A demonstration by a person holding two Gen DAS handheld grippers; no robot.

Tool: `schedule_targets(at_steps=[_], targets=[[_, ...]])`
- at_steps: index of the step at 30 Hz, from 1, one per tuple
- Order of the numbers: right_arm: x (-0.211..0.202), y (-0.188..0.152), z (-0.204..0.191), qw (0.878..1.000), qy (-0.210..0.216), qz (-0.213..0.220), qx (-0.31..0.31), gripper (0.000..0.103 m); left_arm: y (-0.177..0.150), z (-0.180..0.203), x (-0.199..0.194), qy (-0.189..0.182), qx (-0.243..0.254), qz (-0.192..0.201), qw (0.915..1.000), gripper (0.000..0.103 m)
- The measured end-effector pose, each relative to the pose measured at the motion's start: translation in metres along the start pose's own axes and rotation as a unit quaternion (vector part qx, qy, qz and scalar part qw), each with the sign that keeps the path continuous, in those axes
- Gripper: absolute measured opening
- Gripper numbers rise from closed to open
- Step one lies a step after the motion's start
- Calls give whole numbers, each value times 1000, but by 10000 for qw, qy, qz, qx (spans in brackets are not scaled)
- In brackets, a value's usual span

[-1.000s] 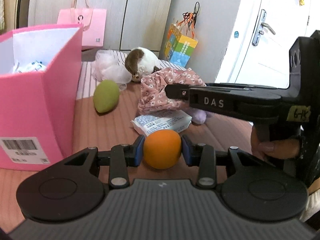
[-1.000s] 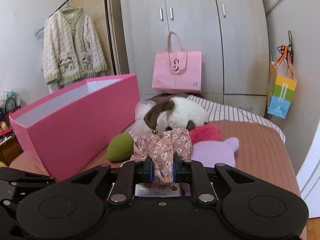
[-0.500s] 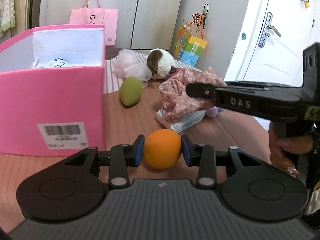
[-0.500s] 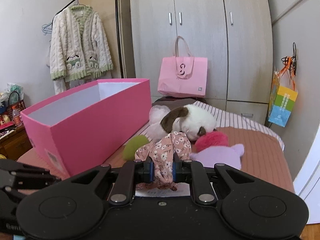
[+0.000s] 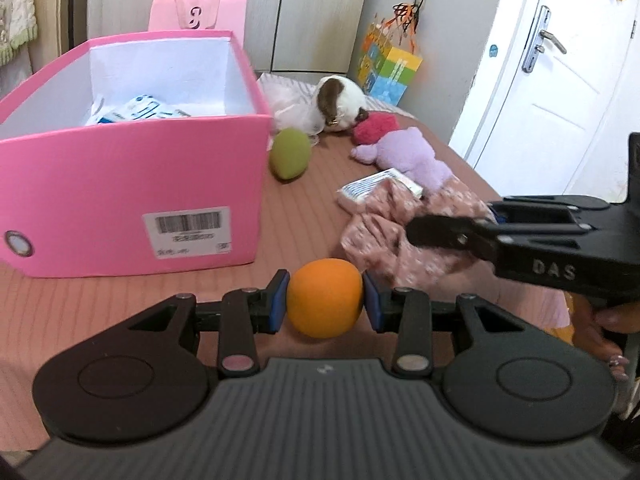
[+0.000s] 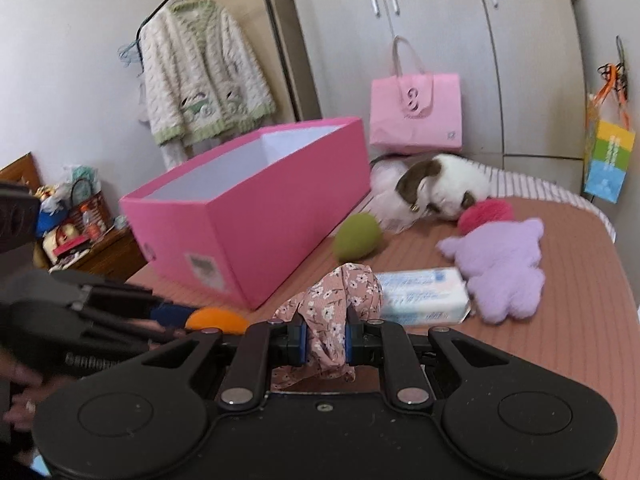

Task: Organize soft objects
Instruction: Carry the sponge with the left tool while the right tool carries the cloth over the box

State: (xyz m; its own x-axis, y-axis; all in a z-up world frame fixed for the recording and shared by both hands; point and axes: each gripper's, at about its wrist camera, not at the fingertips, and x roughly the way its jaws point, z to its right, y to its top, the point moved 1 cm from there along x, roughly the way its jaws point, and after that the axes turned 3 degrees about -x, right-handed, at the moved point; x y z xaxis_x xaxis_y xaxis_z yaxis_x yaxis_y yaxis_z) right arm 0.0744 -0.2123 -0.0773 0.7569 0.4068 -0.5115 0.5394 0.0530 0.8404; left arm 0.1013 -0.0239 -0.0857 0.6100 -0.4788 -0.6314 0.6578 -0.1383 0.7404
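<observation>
The left gripper (image 5: 325, 305) clamps an orange ball (image 5: 325, 303) and the right gripper (image 6: 325, 339) pinches a floral cloth (image 6: 336, 312), both lifted near the pink box (image 5: 132, 200), probably to drop them inside.

The storage box (image 5: 132, 196) is bright pink outside and white inside, with a white barcode label on its end. The ball (image 5: 325, 303) between the left gripper's blue pads (image 5: 279, 301) is plain orange. The cloth (image 6: 340, 304) is dusty pink with small white flowers. The egg-shaped toy (image 5: 290, 153) is olive green. One plush (image 5: 408, 156) is pale lilac, the pompom (image 5: 374, 128) beside it deep pink, and the plush dog (image 6: 444, 186) white with a brown ear. The tissue pack (image 6: 422, 294) is white with blue print. The bed cover (image 5: 120, 312) is brownish pink with fine ribs. The shopping bag (image 6: 416, 110) is pink, and the cardigan (image 6: 204, 76) is cream with green trim.
</observation>
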Motion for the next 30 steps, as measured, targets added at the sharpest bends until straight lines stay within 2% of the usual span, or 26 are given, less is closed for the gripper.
schedule_targets(at_steps=[2,5,11,16,21,26,30], targets=[[-2,0,-4,9999,140,-46,-31,18,1,-5,-4,-61,-72,-34,9999,38],[-5,1,-10,9983,564,-132,45,18,2,-13,-10,-207,-250,-171,9993,38],[-1,12,-27,9952,884,-420,-45,19,7,-19,-39,123,-137,-123,9998,38],[0,39,-39,9905,1224,-617,-124,19,25,-34,-69,119,-247,-239,9993,38],[0,66,-54,9847,1533,-808,-202,19,41,-53,-90,134,-217,-540,9982,38],[7,88,-68,9808,1702,-890,-334,19,60,-67,-100,169,-123,-411,9989,38],[21,103,-70,9814,1695,-806,-392,19,83,-77,-98,243,10,-36,9997,38]])
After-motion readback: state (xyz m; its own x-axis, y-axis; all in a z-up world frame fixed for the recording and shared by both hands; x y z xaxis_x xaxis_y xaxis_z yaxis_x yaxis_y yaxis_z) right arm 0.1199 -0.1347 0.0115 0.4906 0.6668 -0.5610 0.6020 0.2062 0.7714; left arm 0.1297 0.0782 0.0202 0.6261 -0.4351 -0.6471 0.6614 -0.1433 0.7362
